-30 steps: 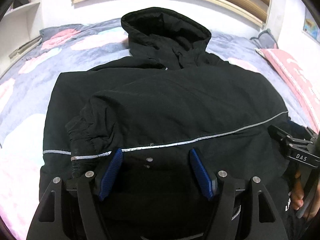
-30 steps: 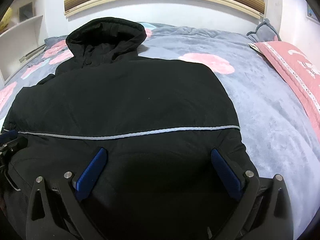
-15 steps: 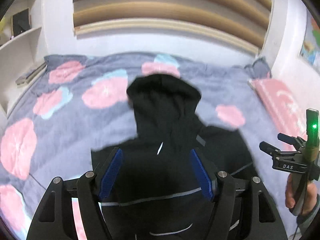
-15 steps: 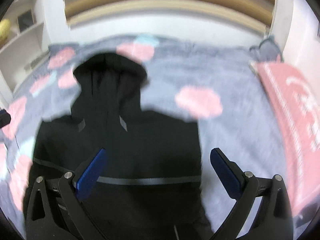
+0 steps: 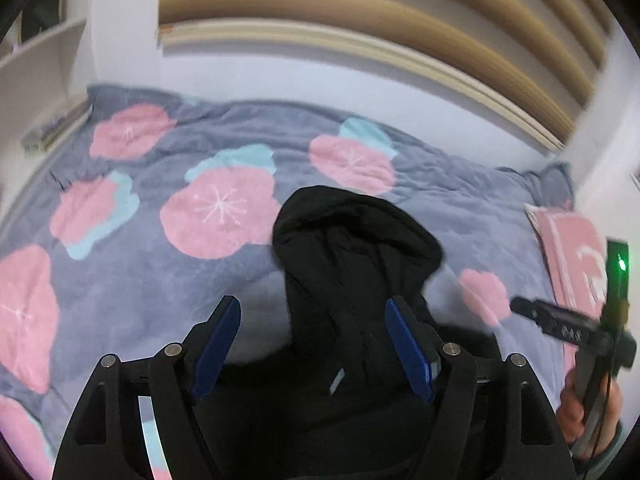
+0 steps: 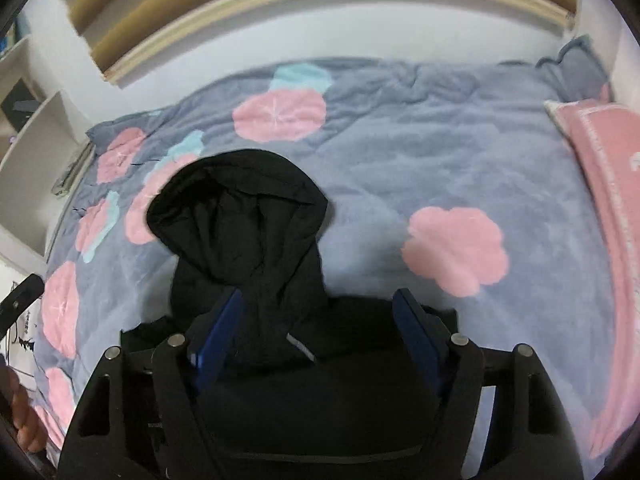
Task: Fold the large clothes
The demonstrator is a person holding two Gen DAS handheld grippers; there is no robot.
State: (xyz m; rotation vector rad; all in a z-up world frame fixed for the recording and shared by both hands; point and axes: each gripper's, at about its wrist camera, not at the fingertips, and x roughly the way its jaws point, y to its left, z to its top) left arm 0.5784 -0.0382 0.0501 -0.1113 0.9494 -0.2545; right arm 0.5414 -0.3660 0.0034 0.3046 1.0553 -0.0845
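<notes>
Left wrist view | our left gripper (image 5: pixel 312 344) spread, empty | black jacket (image 5: pixel 352 280) lower centre on bedspread (image 5: pixel 120 280), hood up-frame, long axis running away from us | right gripper (image 6: pixel 320 332) spread too, hood left of centre: left one's nearer, we judge

left tongs (image 5: pixel 313 346): jaws apart, empty | right tongs (image 6: pixel 318 338): jaws apart, empty

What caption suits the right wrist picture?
Open right gripper poised above a black hooded padded jacket lying on a grey, pink-flowered fleece blanket.
</notes>
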